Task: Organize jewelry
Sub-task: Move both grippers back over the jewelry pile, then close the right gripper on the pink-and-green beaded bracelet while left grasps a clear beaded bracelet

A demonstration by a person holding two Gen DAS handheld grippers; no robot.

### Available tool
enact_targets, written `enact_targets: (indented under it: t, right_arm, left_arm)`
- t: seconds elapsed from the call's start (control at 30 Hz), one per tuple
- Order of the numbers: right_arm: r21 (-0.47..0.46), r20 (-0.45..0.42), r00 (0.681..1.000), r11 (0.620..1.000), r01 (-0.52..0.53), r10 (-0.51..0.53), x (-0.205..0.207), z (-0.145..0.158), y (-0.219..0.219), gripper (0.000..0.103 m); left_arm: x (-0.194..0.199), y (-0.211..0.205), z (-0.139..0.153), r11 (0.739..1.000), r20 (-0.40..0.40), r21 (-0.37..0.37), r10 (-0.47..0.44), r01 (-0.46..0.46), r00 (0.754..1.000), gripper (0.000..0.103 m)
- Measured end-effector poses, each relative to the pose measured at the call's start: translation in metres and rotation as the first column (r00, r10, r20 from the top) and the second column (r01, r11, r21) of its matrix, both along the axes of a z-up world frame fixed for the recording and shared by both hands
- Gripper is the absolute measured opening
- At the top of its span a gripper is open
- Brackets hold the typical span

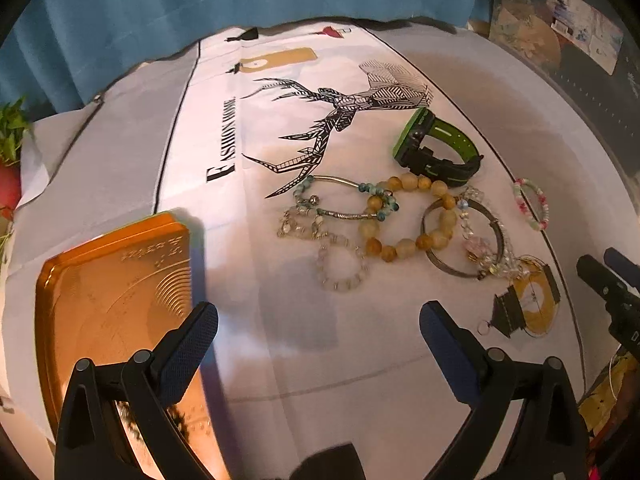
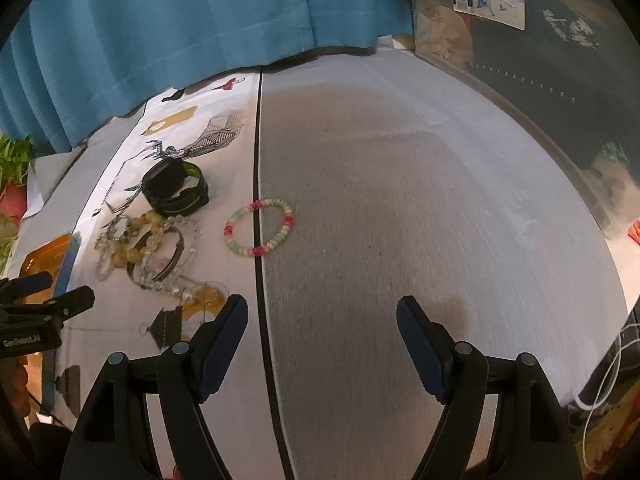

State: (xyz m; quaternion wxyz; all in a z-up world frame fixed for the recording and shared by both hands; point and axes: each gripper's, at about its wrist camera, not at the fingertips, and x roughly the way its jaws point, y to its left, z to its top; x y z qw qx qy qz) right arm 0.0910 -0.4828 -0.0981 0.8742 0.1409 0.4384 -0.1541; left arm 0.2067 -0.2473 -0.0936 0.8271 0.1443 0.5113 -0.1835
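The left tool [image 1: 319, 322] is seen from its own wrist camera with its dark blue pads spread wide and nothing between them, held above the white printed cloth [image 1: 280, 128] that covers the bench. Under its left finger a shallow orange metal tin lid [image 1: 116, 292] is seen lying flat on the cloth. Ahead of the pads a tangled cluster of jewelry is laid out: an amber round-bead bracelet [image 1: 408, 216], a thin silver bangle with blue-green beads [image 1: 344, 198], a clear crystal-bead bracelet [image 1: 342, 266] and a plain metal bangle [image 1: 464, 236]. A black and green wristwatch [image 1: 438, 148] is set just behind the cluster, and a pink, white and green bead bracelet [image 1: 531, 204] is placed apart to the right.

In the right wrist view, the right tool [image 2: 322, 324] is likewise shown spread and empty, above the grey part of the bench [image 2: 400, 200]. The pink, white and green bracelet [image 2: 259, 227] is seen straddling the dark seam ahead, with the wristwatch [image 2: 176, 188] further left.
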Motion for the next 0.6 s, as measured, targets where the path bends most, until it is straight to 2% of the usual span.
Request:
enact_targets:
  t: [0.2, 0.37, 0.5, 0.6]
  right_arm:
    - [-0.007, -0.001, 1.000, 1.000, -0.004, 0.004, 0.022, -0.006, -0.004, 0.077]
    - [0.008, 0.001, 1.000, 1.000, -0.017, 0.017, 0.044, -0.009, -0.006, 0.077]
    - [-0.016, -0.011, 0.999, 0.999, -0.036, 0.036, 0.065, -0.014, -0.001, 0.077]
    - [-0.070, -0.016, 0.999, 0.997, -0.032, 0.031, 0.075, -0.019, -0.001, 0.078]
  left_arm:
    - [0.025, 0.004, -0.009, 0.998, -0.044, -0.055, 0.013, -0.016, 0.999, 0.100]
    - [0.038, 0.007, -0.017, 0.997, -0.072, -0.070, 0.026, -0.031, 0.997, 0.100]
    - [0.042, 0.007, -0.020, 0.998, -0.059, -0.060, 0.023, -0.026, 0.998, 0.100]
    - [0.042, 0.002, -0.023, 0.999, -0.046, -0.034, -0.005, 0.004, 0.999, 0.100]
